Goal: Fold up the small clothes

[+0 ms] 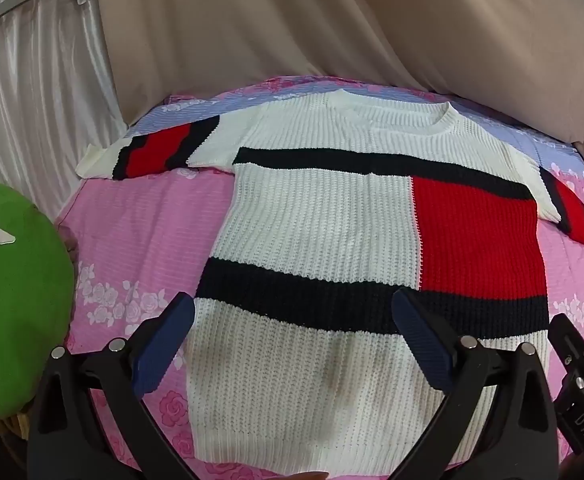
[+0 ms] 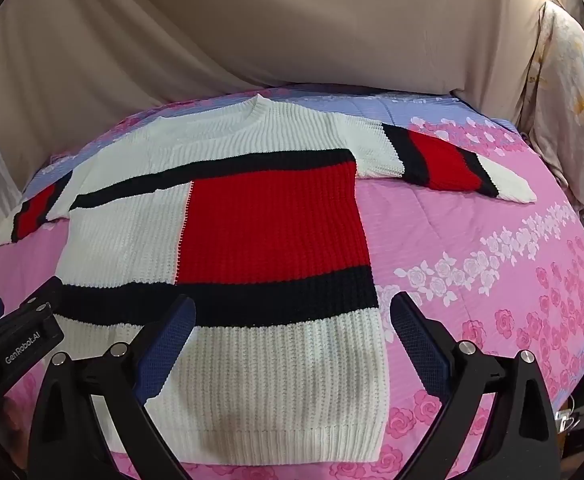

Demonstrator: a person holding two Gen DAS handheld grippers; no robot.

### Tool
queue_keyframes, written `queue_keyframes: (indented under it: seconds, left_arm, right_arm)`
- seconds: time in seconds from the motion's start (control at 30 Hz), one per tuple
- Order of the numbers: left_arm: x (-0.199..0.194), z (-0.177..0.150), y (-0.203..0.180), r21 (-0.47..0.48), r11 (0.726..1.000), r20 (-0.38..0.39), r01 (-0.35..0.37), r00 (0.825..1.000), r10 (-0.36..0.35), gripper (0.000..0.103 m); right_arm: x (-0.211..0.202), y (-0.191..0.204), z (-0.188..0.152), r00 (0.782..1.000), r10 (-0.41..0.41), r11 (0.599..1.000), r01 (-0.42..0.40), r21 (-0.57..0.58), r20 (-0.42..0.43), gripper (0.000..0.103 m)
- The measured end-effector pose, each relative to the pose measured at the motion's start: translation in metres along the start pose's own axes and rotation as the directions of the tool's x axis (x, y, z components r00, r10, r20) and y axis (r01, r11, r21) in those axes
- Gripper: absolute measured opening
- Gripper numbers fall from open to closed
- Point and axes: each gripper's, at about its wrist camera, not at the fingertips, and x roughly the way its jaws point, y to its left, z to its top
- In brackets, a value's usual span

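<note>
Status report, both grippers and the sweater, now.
Left gripper open, above the hem. Right gripper open, likewise. Sweater flat on the bedspread, sleeves out, unfolded. Green cushion off to the left, clear of it.

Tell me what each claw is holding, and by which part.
Nothing. The left claw and right claw are both open above the sweater, which lies flat, ungripped.

"GenRobot.AI" on left tongs (image 2: 24, 322)

Green cushion (image 1: 16, 280) crowds sweater's (image 1: 312, 248) left
</note>
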Motion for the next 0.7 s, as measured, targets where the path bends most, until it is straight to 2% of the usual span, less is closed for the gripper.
queue_keyframes:
  seconds: [0.1,0.27,0.37,0.7]
  left_arm:
    - [-0.001,-0.002,0.002,-0.003,1.000,-0.002,0.007,1.000,-0.007,0.097]
    - [0.006,0.005,-0.009,0.055,0.998,-0.021,0.021,1.000,-0.019,0.097]
    - [0.002,0.001,-0.016,0.105,0.994,0.003,0.030,1.000,-0.031,0.097]
    - [0.000,-0.003,-0.027,0.096,0.995,-0.023,0.025,0.999,-0.023,0.097]
  right_arm:
    - [0.000,0.004,0.000,1.000,-0.008,1.000,0.008,-0.001,-0.001,0.096]
    - [0.006,0.008,-0.002,0.999,-0.017,1.000,0.018,0.021,-0.029,0.096]
    - [0.005,0.008,0.002,0.999,-0.019,0.999,0.021,0.042,-0.043,0.096]
    - [0.002,-0.001,0.002,0.999,-0.020,0.999,0.021,0.033,-0.043,0.096]
